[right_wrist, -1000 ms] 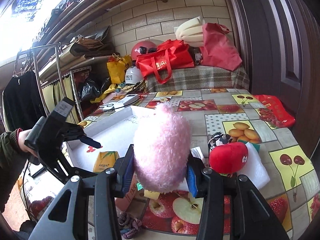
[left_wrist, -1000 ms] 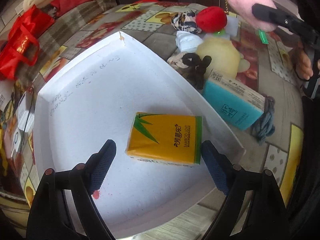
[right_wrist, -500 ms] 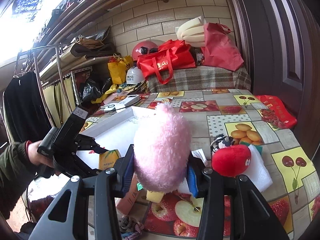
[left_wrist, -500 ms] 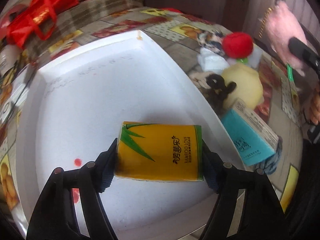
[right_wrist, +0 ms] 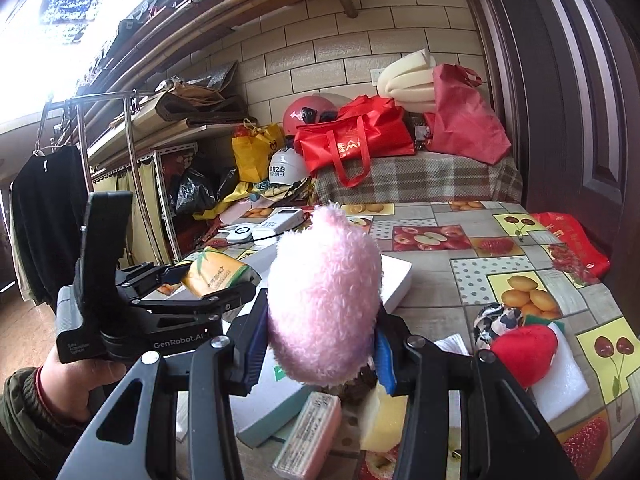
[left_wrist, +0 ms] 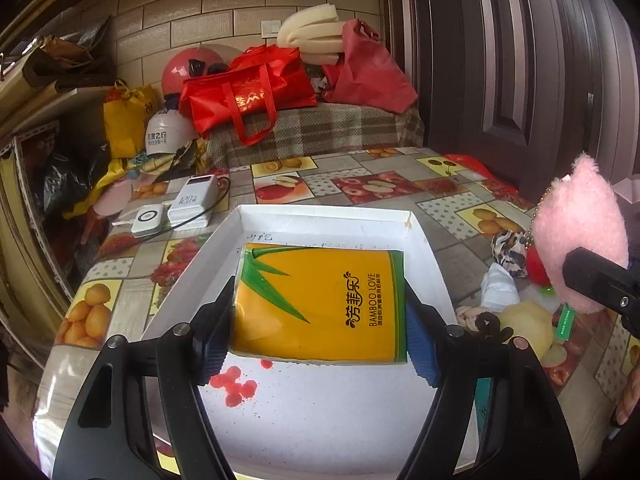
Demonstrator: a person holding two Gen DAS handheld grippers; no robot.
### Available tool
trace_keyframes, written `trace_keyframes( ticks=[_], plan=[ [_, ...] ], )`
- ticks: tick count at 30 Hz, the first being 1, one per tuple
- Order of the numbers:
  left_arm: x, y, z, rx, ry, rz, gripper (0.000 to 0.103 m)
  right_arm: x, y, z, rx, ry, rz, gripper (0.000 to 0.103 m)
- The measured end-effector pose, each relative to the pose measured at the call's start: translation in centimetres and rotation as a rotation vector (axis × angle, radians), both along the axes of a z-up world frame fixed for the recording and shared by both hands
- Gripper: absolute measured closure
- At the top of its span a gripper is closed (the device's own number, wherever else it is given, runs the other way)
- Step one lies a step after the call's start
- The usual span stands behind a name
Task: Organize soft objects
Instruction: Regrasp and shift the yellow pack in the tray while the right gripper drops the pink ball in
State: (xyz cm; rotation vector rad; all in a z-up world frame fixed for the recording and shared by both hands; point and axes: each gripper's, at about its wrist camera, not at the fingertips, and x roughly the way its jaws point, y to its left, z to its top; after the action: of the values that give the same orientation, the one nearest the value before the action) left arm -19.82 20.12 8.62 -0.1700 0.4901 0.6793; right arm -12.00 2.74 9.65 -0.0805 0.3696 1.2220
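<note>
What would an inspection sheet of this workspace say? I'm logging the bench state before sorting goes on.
Surface: fruit-print tablecloth.
Job's things: yellow tissue pack held over the white tray; pink plush toy; red plush; yellow sponge.
Clutter: teal box, power bank.
Grippers: left gripper clamps the pack; right gripper clamps the pink plush.
Cables: one by the power bank.
Surroundings: red bags, helmets, brick wall.
</note>
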Motion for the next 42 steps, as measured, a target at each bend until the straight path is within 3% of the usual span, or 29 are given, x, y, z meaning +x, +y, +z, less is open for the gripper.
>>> trace_keyframes(
  ticks=[10,20,28,29,30,31,35,36,42],
  plan=[
    [-1.5,3.2,0.6,-0.041,-0.055,0.103,0.029,0.1,3.8,1.0,-0.023,0.067,0.029,0.058],
    [-2.1,6.2,-2.6,-0.095,-0.054,0.192,0.029,0.8,8.8,-0.8,-0.144,0.116,0.026,0.058],
    [-2.2,6.1,-3.0,-0.068,-0.052,0.224,0.028,1.1,11.1,-2.6,-0.223,0.148,0.049,0.056],
    [-2.3,6.1,-3.0,-0.062,-0.057,0.236,0.026,1.0,11.1,-2.8,-0.228,0.146,0.060,0.054],
    [-2.5,6.1,-3.0,-0.056,-0.064,0.250,0.023,0.8,11.1,-2.9,-0.230,0.141,0.068,0.042],
    [-2.8,6.2,-2.9,-0.048,-0.075,0.268,0.021,0.6,11.0,-2.9,-0.225,0.129,0.066,0.022],
    [-4.3,6.2,-2.7,-0.017,-0.126,0.325,0.004,0.0,9.9,-2.1,-0.172,0.087,0.053,0.010],
    [-4.6,6.3,-2.7,-0.016,-0.139,0.333,0.004,0.0,9.7,-1.8,-0.161,0.081,0.047,0.000],
    [-5.4,6.1,-2.8,-0.027,-0.179,0.328,0.004,0.0,6.6,0.4,-0.046,0.040,0.009,0.000]
  ],
)
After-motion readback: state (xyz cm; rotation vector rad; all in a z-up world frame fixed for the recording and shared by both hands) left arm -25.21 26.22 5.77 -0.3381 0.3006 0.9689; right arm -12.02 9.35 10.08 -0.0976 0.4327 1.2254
